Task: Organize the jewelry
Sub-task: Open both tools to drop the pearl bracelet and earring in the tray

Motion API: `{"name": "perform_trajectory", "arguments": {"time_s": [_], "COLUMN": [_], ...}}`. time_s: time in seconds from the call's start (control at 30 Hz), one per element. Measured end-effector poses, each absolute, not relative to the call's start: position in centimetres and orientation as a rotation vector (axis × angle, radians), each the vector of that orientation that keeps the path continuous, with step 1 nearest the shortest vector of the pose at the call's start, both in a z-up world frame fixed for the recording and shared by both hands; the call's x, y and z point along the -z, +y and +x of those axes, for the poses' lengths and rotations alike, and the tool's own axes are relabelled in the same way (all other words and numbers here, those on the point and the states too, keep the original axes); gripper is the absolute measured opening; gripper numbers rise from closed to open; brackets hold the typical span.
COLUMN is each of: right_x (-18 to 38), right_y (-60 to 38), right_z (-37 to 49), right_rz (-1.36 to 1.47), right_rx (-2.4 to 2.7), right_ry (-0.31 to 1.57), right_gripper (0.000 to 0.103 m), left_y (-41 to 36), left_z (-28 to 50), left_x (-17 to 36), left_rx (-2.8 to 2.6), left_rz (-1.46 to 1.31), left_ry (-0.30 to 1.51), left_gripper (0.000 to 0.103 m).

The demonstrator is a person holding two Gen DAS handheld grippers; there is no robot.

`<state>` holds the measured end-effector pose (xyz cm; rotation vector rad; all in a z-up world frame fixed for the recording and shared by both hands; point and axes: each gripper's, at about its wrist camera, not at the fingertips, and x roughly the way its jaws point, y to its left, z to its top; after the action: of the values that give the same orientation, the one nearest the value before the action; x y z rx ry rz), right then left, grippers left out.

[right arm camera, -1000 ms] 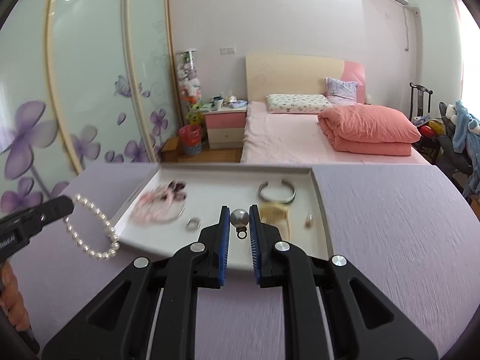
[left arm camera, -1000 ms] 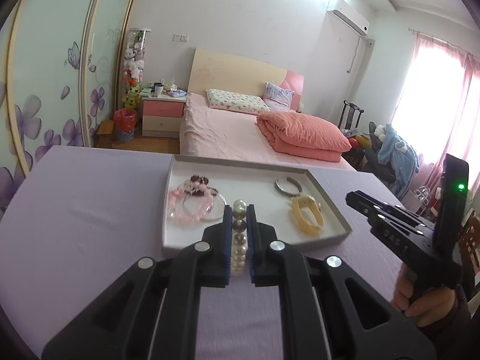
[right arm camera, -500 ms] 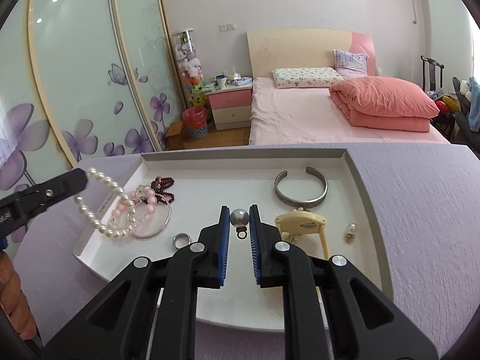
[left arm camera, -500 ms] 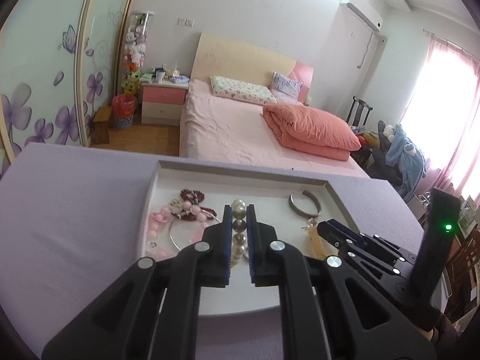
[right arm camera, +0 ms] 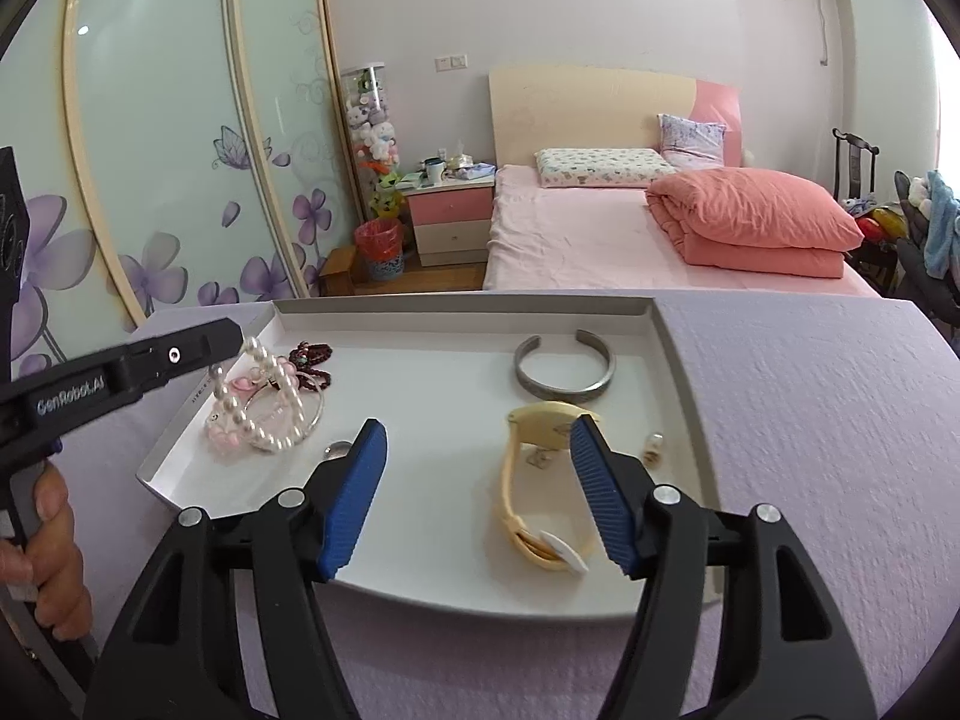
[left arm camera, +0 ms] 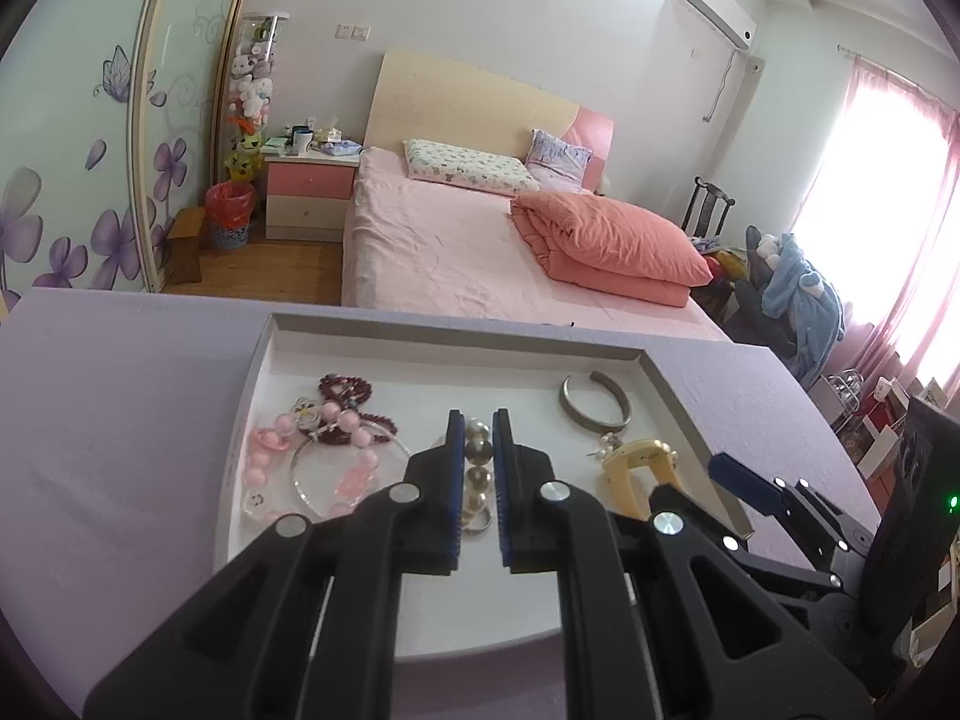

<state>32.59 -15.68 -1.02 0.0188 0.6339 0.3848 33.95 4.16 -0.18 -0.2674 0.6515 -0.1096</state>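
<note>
- Reaching in from the left side of the white tray (right arm camera: 684, 360), the left gripper (left arm camera: 478, 450) is held tilted downward over the tray's left half, its blue pads clamped on a pearl bracelet (right arm camera: 264, 402).
- The bracelet is seen hanging as a loop from those fingertips, its lower end over the pink bead bracelet (left arm camera: 270, 456) and the clear bangle (left arm camera: 324, 492); whether the pearls touch them cannot be told.
- A hand (right arm camera: 54, 534) is seen wrapped around the left gripper's handle at the left edge of the right wrist view.
- The right gripper (right arm camera: 480, 480) is held low over the tray's near edge, pointing down and forward; its jaws have just been opening and now stand wide apart, with nothing pressed by the pads.
- A small earring (right arm camera: 537, 459) is seen lying on the tray floor between the open fingers, beside the cream watch (right arm camera: 540, 492), whose strap loops just inside the right finger.
- A silver cuff bangle (right arm camera: 564, 369) lies farther back, and a small pale bead piece (right arm camera: 654, 447) lies near the tray's right wall.
- Dark red beads (left arm camera: 348, 390) lie at the back left, and a ring (right arm camera: 337, 449) is partly hidden behind the right gripper's left finger.
- The tray rests on a lilac tablecloth (right arm camera: 810, 420).
</note>
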Motion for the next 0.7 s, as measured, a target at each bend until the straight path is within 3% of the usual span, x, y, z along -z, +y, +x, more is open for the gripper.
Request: {"name": "perform_trajectory", "arguments": {"time_s": [0.23,0.3,0.33,0.37,0.43,0.57,0.7], "right_x": [0.9,0.9,0.9,0.8,0.6,0.2,-0.2], "right_y": [-16.4,-16.6,-16.7,-16.8,-17.0,-17.3,-17.2], "right_z": [32.3,32.3,32.1,32.0,31.5,30.6,29.8], "right_rz": [0.028,0.026,0.027,0.028,0.029,0.033,0.038], "right_rx": [-0.386,-0.384,-0.383,-0.382,-0.378,-0.373,-0.376], "right_ry": [0.632,0.631,0.630,0.626,0.615,0.593,0.580], "right_gripper": [0.068,0.070,0.071,0.072,0.077,0.084,0.093], "left_y": [3.6,3.9,4.1,4.4,4.9,6.1,7.0], "left_z": [35.0,34.9,34.7,34.4,33.6,31.4,29.1], "left_x": [0.5,1.1,1.2,1.2,1.1,0.6,-0.1], "left_rx": [0.118,0.110,0.099,0.084,0.081,0.031,-0.013], "left_rz": [-0.286,-0.323,-0.336,-0.344,-0.345,-0.330,-0.295], "left_ry": [0.678,0.699,0.702,0.695,0.684,0.651,0.612], "left_gripper": [0.011,0.029,0.046,0.053,0.054,0.079,0.093]}}
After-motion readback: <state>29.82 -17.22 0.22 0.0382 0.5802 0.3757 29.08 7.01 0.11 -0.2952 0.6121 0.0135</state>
